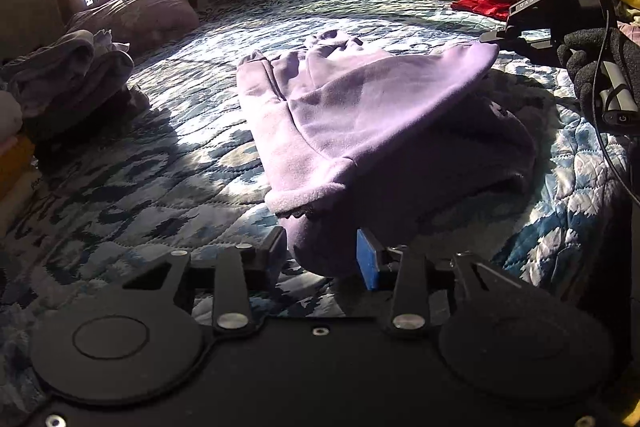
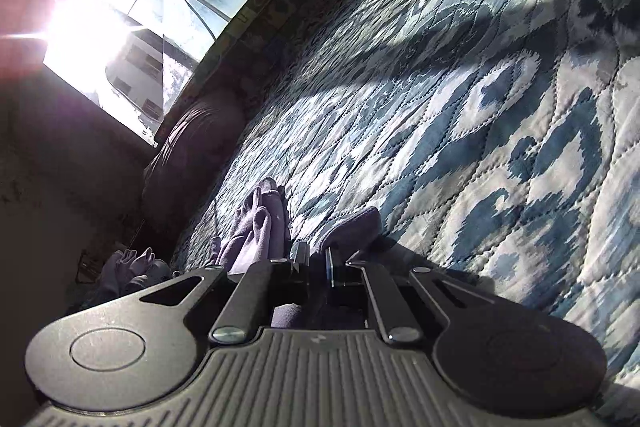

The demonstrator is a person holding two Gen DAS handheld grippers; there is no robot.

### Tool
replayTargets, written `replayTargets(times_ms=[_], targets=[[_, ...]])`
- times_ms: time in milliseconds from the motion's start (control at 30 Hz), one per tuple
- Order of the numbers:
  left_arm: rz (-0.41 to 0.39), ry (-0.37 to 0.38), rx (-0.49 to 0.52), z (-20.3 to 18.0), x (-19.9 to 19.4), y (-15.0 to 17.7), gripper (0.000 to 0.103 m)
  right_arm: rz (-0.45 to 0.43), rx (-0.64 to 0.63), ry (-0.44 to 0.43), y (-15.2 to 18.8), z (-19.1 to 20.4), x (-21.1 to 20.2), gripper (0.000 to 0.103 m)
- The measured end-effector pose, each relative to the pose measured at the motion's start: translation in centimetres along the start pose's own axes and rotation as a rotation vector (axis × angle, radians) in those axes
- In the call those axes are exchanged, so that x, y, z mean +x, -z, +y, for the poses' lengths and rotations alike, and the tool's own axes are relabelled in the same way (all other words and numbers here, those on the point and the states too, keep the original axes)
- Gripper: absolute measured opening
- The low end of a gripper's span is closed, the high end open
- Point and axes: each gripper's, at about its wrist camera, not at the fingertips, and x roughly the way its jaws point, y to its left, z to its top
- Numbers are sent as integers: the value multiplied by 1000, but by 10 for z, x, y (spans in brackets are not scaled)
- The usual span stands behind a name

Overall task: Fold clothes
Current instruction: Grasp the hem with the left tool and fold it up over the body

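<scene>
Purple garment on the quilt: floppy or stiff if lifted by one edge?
Likely floppy: the purple garment sags between the right tool and the quilt. Fleecy, thick-looking hem suggests some weight and decent grip, probably not slippery.

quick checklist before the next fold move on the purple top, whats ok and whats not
1. Right gripper pinching the purple top: ok, fingers nearly closed on cloth, corner lifted.
2. Left gripper gripping: not ok, fingers open either side of the near hem.
3. Top flat on the quilt: not ok, one side raised.
4. Landing area on the quilt free: ok.
5. Sleeves tucked in: cannot tell.
</scene>
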Motion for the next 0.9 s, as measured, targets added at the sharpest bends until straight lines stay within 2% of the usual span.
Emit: replayTargets(times_ms=[100, 200, 233, 267, 300, 367, 467, 633, 700, 767, 833, 900], targets=[[-25, -25, 12, -2, 4, -4, 31, 10, 45, -4, 2, -6, 3, 9], [67, -26, -22, 0, 19, -4, 26, 20, 63, -17, 8, -6, 2, 9], [80, -3, -81, 7, 19, -5, 26, 24, 66, -25, 10, -5, 1, 9], [62, 25, -135, 13, 15, -5, 29, 27, 69, -35, 13, -5, -1, 9], [51, 51, -171, 17, 13, -6, 39, 31, 72, -51, 15, -4, -3, 9], [48, 84, -149, 16, 16, -8, 50, 40, 70, -66, 21, -2, -5, 9], [49, 80, -196, 15, 29, -9, 50, 54, 65, -72, 30, 0, -5, 9], [-42, 60, -430, 27, 27, -9, 49, 65, 77, -64, 40, -2, -5, 9], [-93, 128, -483, 30, 22, -9, 48, 68, 82, -62, 42, -4, -6, 9], [-133, 157, -518, 33, 16, -10, 47, 69, 87, -61, 43, -6, -6, 9], [-151, 167, -607, 44, 11, -7, 47, 68, 92, -62, 43, -8, -7, 9], [-129, 156, -736, 59, 10, -2, 47, 67, 94, -64, 43, -9, -8, 10]])
